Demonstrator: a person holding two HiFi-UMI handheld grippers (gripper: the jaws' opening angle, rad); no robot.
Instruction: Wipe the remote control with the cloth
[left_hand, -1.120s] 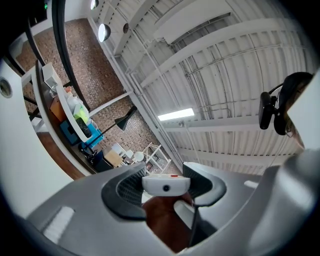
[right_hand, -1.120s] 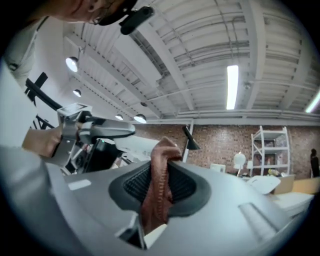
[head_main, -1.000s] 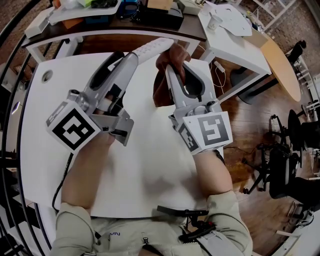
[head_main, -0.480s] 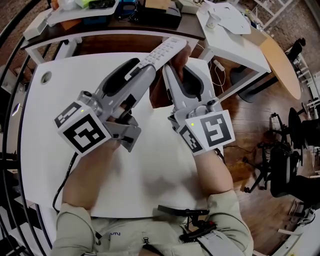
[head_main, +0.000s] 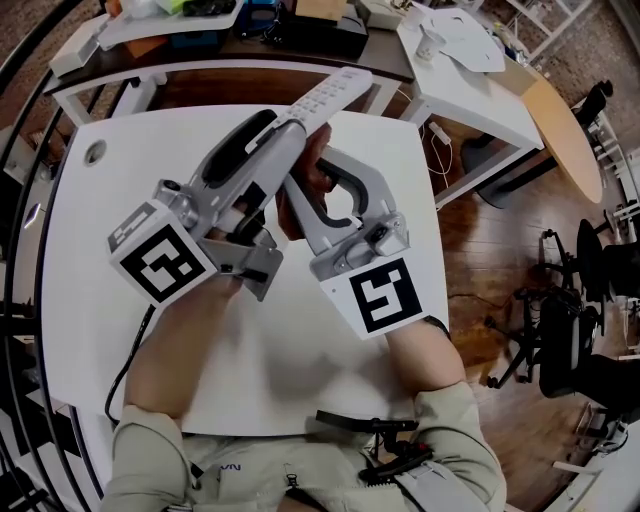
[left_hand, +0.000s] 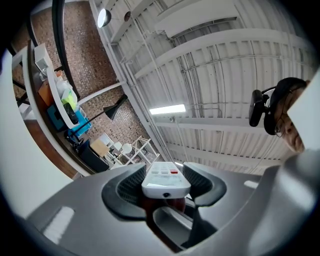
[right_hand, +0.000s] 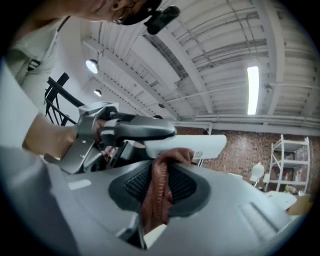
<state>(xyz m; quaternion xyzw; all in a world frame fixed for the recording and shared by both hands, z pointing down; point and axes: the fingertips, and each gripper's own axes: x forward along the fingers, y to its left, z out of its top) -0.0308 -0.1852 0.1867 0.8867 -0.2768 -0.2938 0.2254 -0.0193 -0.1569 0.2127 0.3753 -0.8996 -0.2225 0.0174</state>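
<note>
the left tongs (head_main: 287, 133) are clenched on the near end of the remote (head_main: 335, 95), one pad on each long edge. in the head view the remote sticks out of them toward 1 o'clock, buttons up, lifted clear of the white table (head_main: 300, 370), with its far end past the table's 12 o'clock edge. in the left gripper view the remote (left_hand: 165, 182) sits squarely between the ribbed pads, its end face toward the camera and a red button showing on top.

the right tongs (right_hand: 160, 187) are grasping the cloth (right_hand: 159, 192), a dark red-brown bunch pinched between the pads and hanging down at 6 o'clock. its top fold presses against the lower edge of the remote (right_hand: 192, 145), just beyond where the left tongs hold it. in the left gripper view the same dark red shows directly under the remote, at 6 o'clock.

in the head view the right tongs (head_main: 308, 168) lie at 5 o'clock of the left pair, angled toward 11 o'clock so the two nearly cross under the remote. each marker cube faces the camera. a darker cluttered desk (head_main: 250, 35) runs along 12 o'clock, and another white table (head_main: 470, 95) stands at 2 o'clock.
</note>
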